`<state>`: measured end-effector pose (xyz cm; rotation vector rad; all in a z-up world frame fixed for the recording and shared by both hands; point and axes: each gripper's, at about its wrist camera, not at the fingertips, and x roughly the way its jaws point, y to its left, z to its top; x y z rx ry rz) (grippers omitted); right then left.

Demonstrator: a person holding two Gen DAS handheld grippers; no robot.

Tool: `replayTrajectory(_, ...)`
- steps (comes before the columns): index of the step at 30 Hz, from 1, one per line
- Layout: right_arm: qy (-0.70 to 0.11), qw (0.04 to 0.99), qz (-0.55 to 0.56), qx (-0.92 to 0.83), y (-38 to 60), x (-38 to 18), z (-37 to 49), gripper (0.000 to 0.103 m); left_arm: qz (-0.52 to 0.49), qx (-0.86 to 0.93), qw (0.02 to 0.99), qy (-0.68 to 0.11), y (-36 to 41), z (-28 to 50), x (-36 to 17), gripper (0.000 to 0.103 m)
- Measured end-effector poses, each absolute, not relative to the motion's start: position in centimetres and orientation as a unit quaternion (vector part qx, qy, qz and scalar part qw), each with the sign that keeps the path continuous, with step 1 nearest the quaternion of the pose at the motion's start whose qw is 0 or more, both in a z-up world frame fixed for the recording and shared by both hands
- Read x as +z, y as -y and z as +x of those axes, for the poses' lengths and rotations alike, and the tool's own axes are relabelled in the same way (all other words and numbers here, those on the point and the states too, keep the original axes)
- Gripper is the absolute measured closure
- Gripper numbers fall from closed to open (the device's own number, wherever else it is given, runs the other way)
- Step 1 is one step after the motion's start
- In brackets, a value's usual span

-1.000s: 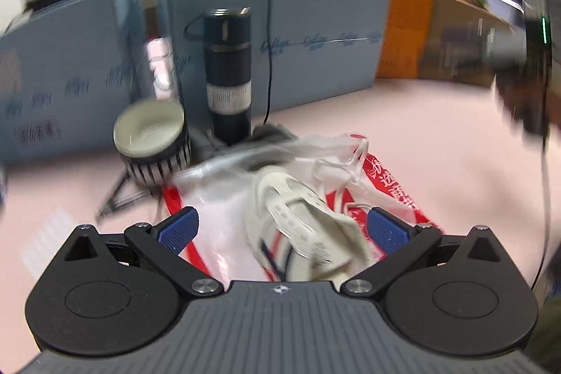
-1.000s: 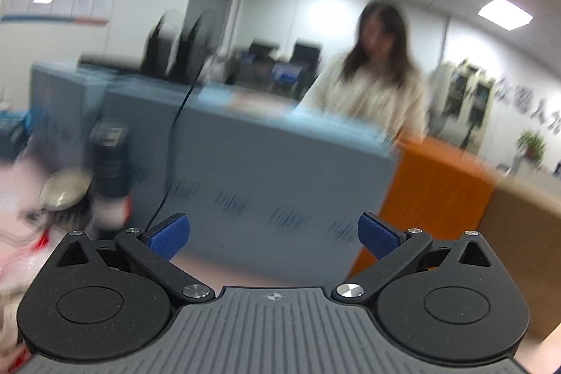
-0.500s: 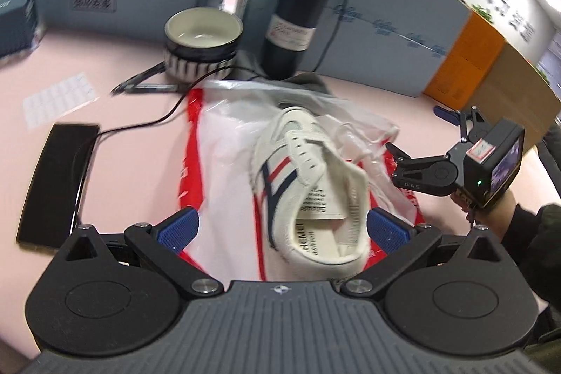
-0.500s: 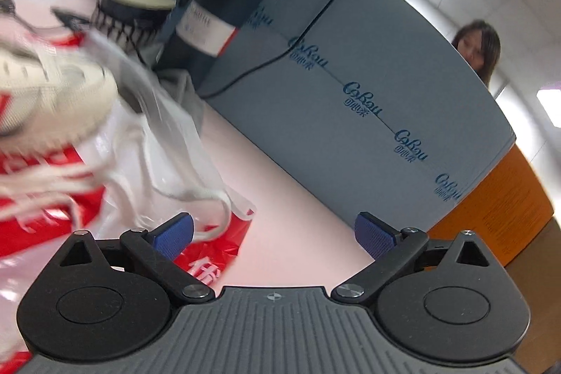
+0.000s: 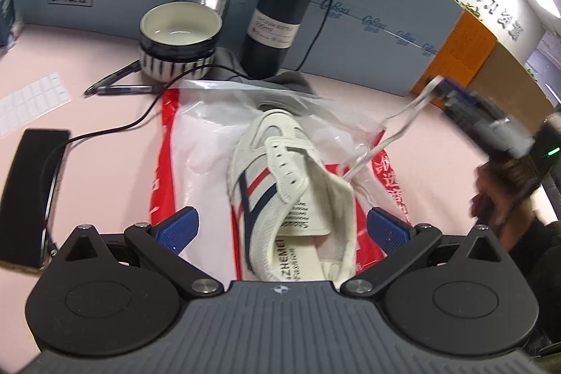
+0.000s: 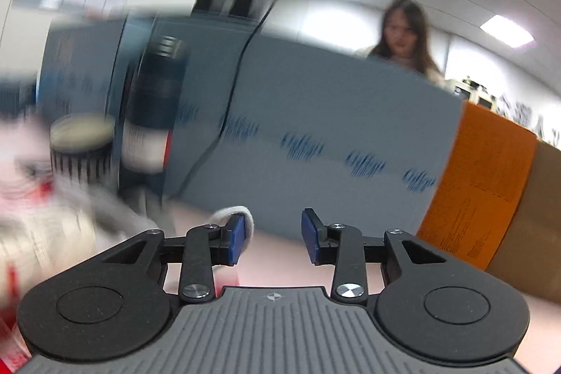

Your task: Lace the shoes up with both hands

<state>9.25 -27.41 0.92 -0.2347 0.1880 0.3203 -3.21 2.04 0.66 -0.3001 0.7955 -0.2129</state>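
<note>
The wide-open left gripper (image 5: 283, 230) straddles the white striped mesh sneaker (image 5: 287, 195). Only the left wrist view shows the flat white lace (image 5: 392, 125) stretching toward the right gripper (image 6: 272, 235), whose jaws are partly open, the lace looped over one finger.

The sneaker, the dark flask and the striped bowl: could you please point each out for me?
sneaker (image 5: 277, 184), left wrist view, on its striped side panel.
dark flask (image 5: 280, 20), left wrist view, on its body above the label.
striped bowl (image 5: 175, 63), left wrist view, on its outer striped wall.

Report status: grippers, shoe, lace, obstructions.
Left gripper open, straddling shoe heel. Right gripper jaws gapped, lace looped over one finger, stretched from shoe. Plastic bag under shoe; bottle, bowl behind.
</note>
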Motion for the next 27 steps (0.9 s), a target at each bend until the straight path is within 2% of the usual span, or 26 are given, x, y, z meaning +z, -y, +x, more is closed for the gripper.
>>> replayTrajectory(4,-0.077,0.983,-0.062,0.155,30.0,5.7,8.5,0.071,-0.146,-0.12,0.903,-0.386,-1.5,-2.6,0.6,0.0)
replayTrajectory(10,-0.099,0.984,-0.107,0.1,34.3,10.8,9.0,0.07,-0.154,-0.139,0.897,-0.391,-0.7,-1.9,0.4,0.0)
replayTrajectory(11,-0.103,0.983,-0.123,0.087,34.9,11.0,8.9,0.067,-0.156,-0.14,0.896,-0.391,-0.6,-1.9,0.4,0.0)
replayTrajectory(13,-0.136,0.977,-0.145,0.071,36.1,10.4,8.8,0.058,-0.161,-0.143,0.894,-0.392,-0.5,-1.8,0.3,0.0)
replayTrajectory(16,-0.197,0.966,-0.154,0.067,37.9,8.1,7.7,0.055,-0.173,-0.14,0.892,-0.393,-0.6,-1.9,0.1,0.0)
replayTrajectory(18,-0.236,0.957,-0.155,0.068,38.3,5.8,6.5,0.042,-0.184,-0.134,0.89,-0.395,-0.7,-2.0,-0.1,0.0)
replayTrajectory(23,-0.329,0.928,-0.156,0.072,39.3,0.4,3.4,0.035,-0.198,-0.123,0.885,-0.404,-0.5,-2.0,-0.5,0.0)
replayTrajectory(27,-0.353,0.919,-0.153,0.085,39.4,-1.8,1.1,0.026,-0.188,-0.126,0.884,-0.408,0.2,-2.0,-0.5,0.0)
